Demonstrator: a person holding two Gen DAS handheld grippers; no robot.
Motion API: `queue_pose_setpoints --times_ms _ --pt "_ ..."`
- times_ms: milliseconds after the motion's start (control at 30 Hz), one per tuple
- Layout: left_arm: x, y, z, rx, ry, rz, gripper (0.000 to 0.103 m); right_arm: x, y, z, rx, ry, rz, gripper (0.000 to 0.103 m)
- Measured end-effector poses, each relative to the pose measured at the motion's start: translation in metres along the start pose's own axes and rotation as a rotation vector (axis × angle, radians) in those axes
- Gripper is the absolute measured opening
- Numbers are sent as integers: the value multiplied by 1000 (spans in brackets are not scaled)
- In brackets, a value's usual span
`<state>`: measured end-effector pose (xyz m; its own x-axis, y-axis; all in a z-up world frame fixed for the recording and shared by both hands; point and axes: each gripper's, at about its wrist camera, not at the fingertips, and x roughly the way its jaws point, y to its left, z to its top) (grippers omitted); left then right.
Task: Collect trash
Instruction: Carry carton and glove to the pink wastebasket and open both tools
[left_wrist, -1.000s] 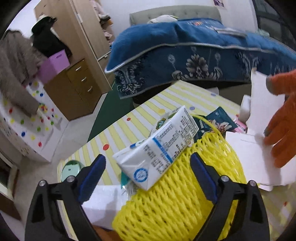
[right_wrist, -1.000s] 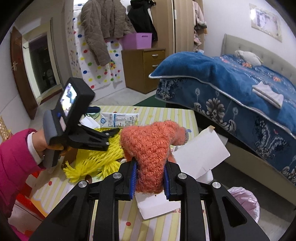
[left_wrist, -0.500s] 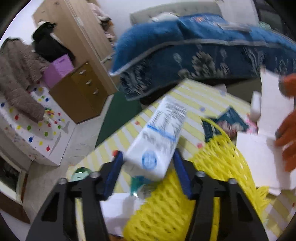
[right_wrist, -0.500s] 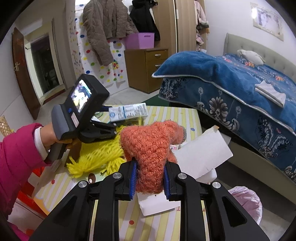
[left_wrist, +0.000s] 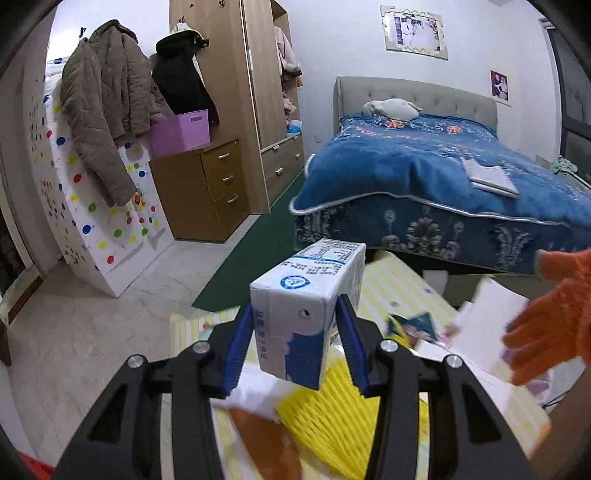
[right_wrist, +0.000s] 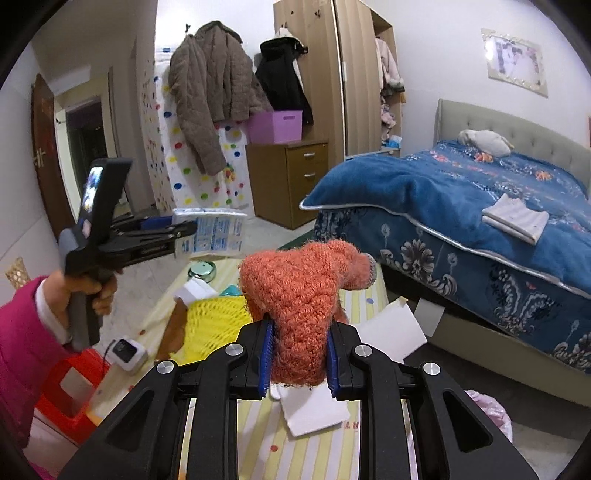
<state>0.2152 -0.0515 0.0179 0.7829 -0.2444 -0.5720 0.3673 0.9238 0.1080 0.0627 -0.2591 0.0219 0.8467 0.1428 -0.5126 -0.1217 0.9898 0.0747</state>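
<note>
— Two grippers, both full?
— Yes. Left gripper (left_wrist: 295, 339) has just closed its jaws on the milk carton (left_wrist: 306, 306), pinched up in the air above the striped table (right_wrist: 306, 439).
— And the right?
— Right gripper (right_wrist: 299, 354) squeezes an orange knitted glove (right_wrist: 299, 295) over the white paper (right_wrist: 391, 332), beside the yellow foam net (right_wrist: 214, 317).

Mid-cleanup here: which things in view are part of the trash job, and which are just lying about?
Job:
- milk carton, clamped in left gripper
- orange glove, clamped in right gripper
- yellow foam net on striped table
- white paper
- pink bag

Lying about:
- bed
- coats
- purple bin
- dresser
</note>
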Motion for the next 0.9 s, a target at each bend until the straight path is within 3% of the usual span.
queue_pose_setpoints --times_ms 233,467,700,900 --pt "-54 -48 -47 -55 20 -69 44 -25 -3 -30 27 59 -18 23" --pt "-88 -97 -82 -73 10 -128 44 -56 -31 -62 98 92 -83 23" --pt "-99 -155 -95 -12 3 -213 44 -96 -74 -86 177 76 -191 23" --pt "-85 -216 -92 55 2 -305 44 -103 -121 -109 253 108 -302 23"
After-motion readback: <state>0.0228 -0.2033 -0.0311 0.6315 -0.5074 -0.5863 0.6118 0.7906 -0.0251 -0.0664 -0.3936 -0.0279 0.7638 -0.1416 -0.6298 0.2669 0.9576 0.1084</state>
